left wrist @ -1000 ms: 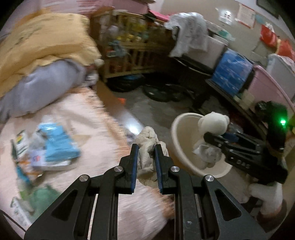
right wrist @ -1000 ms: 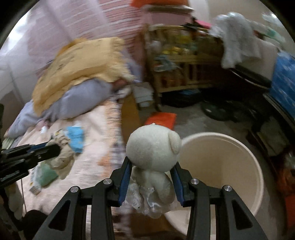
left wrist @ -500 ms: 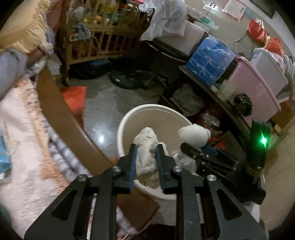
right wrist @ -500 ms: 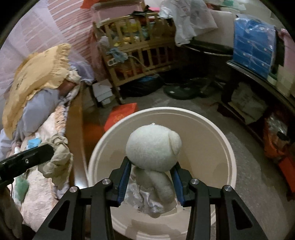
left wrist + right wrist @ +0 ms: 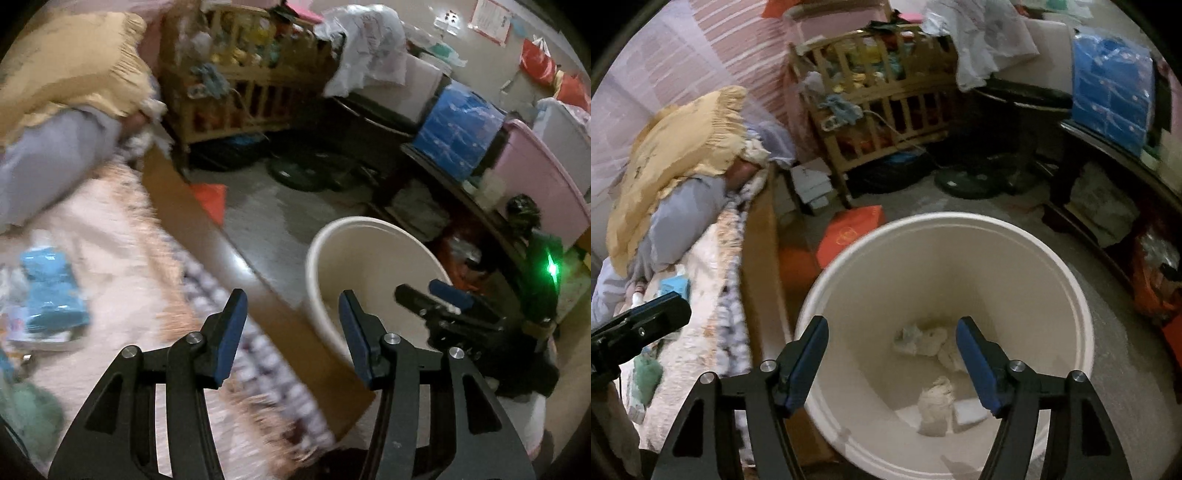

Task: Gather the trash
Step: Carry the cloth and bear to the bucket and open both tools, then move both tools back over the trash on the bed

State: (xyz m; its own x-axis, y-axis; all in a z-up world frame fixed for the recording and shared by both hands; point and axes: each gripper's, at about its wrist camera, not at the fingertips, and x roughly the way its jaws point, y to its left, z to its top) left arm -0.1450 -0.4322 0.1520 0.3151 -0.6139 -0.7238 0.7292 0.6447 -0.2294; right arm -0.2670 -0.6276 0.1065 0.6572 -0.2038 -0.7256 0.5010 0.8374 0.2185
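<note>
Above the cream bucket (image 5: 1067,295), the right gripper (image 5: 892,363) hangs spread and empty; crumpled trash (image 5: 936,404) lies on the bottom. Beside it, the left gripper (image 5: 291,328) gapes empty over the bed edge (image 5: 207,236). More litter, a blue packet (image 5: 51,295), waits on the blanket (image 5: 122,258) — a hasty grab could snag the fringe.

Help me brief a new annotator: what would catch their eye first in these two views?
The big cream bin on the floor beside the bed fills the right wrist view, with crumpled pale trash at its bottom. Both the right gripper and left gripper are open and empty. Blue packets lie on the bed at the left of the left wrist view.
</note>
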